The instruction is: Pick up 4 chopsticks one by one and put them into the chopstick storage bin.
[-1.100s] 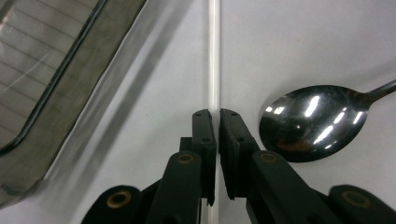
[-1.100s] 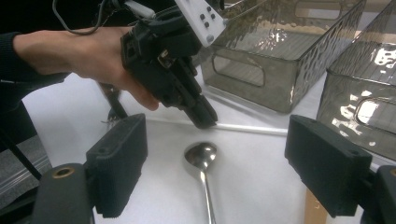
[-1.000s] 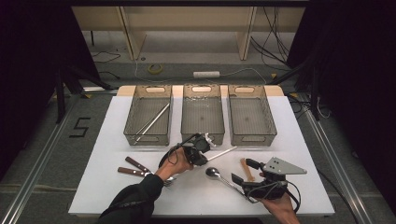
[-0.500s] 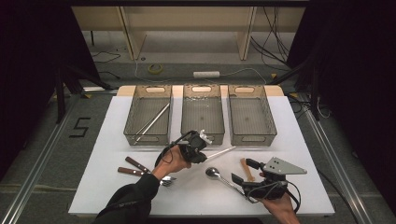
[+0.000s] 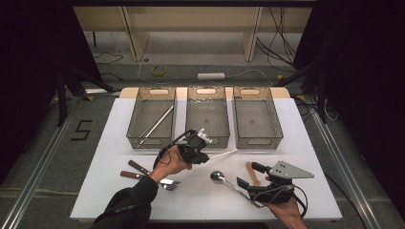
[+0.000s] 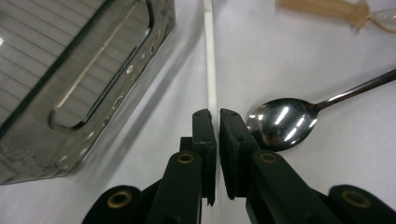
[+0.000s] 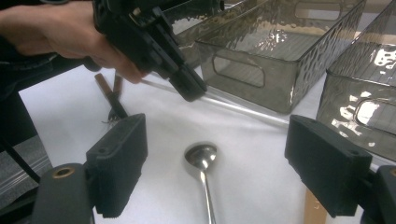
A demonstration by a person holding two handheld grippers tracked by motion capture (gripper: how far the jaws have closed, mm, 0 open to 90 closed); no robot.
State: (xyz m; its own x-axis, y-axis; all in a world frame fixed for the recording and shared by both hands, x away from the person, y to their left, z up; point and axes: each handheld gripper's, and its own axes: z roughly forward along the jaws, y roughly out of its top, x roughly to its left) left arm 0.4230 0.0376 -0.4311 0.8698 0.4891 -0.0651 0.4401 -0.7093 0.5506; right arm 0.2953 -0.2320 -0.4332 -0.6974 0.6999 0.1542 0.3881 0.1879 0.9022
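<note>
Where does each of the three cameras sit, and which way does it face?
High view: above the person's side, facing forward and down on the white table; forearms and both grippers show.
Left gripper view: rides the left gripper, facing down its shut jaws, which pinch a thin white stick.
Right gripper view: rides the right gripper, facing across the table between open jaws.
All three share the shiny metal spoon.

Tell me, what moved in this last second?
The left tool, shut on the white stick, lifted a little and carried it toward the middle bin. The right tool, the spoon, the fork and knife and the three bins kept their places.
</note>
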